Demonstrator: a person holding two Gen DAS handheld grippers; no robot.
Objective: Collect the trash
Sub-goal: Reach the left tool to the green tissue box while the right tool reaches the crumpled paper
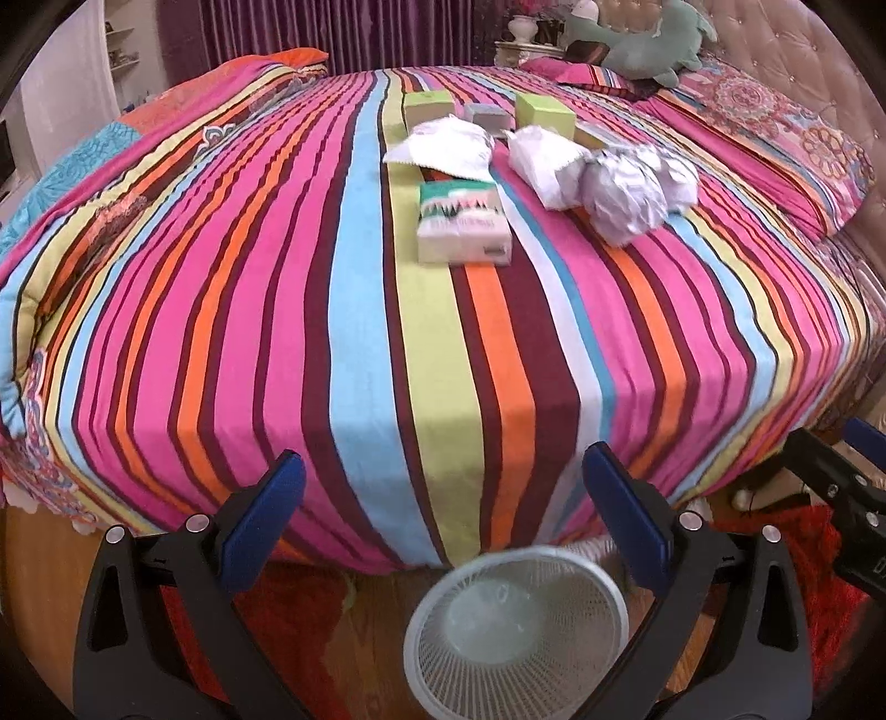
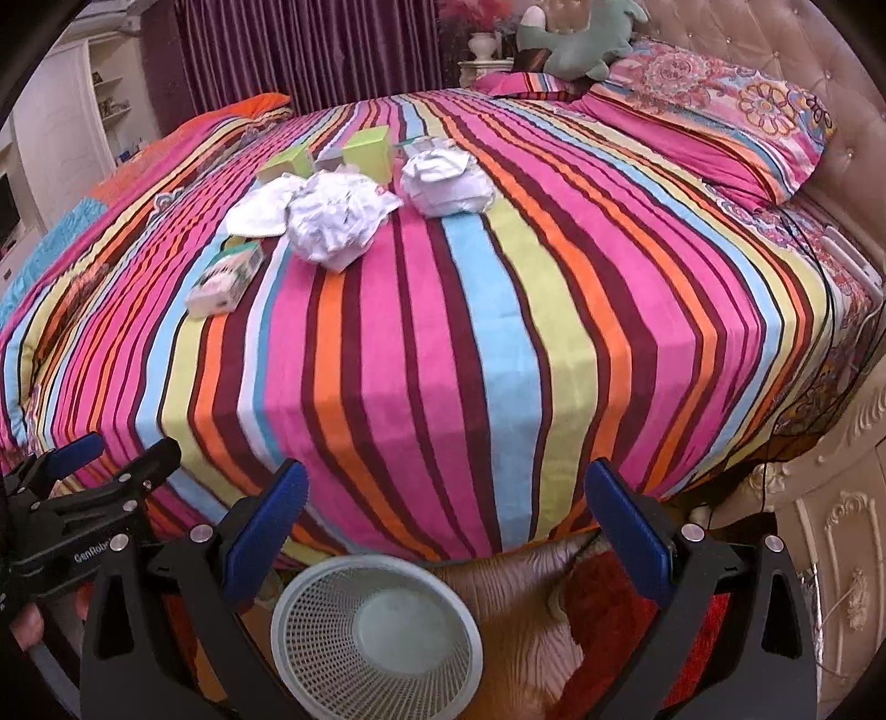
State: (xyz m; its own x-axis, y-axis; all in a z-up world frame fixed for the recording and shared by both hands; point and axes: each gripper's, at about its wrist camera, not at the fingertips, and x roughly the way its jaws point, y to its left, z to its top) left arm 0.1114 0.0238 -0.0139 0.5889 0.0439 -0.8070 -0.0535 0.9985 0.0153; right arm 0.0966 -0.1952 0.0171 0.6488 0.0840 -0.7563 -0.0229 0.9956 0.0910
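Observation:
Trash lies far back on a striped bed (image 1: 387, 360): crumpled white paper balls (image 1: 620, 194) (image 2: 332, 219), a flat white wrapper (image 1: 443, 147), a green-and-white tissue pack (image 1: 462, 221) (image 2: 224, 279) and small green boxes (image 1: 545, 113) (image 2: 368, 144). A white mesh wastebasket (image 1: 518, 631) (image 2: 376, 637) stands on the floor at the bed's foot, seemingly empty. My left gripper (image 1: 443, 520) is open above the basket, holding nothing. My right gripper (image 2: 446, 526) is open and empty too. Each gripper shows at the edge of the other's view: the right in the left wrist view (image 1: 847, 493), the left in the right wrist view (image 2: 83, 487).
A green plush toy (image 1: 653, 44) and patterned pillows (image 2: 714, 111) lie at the headboard on the right. Purple curtains (image 2: 299, 50) hang behind the bed. A red rug (image 2: 637, 637) and wooden floor lie below. An ornate cream cabinet (image 2: 841, 526) stands at the right.

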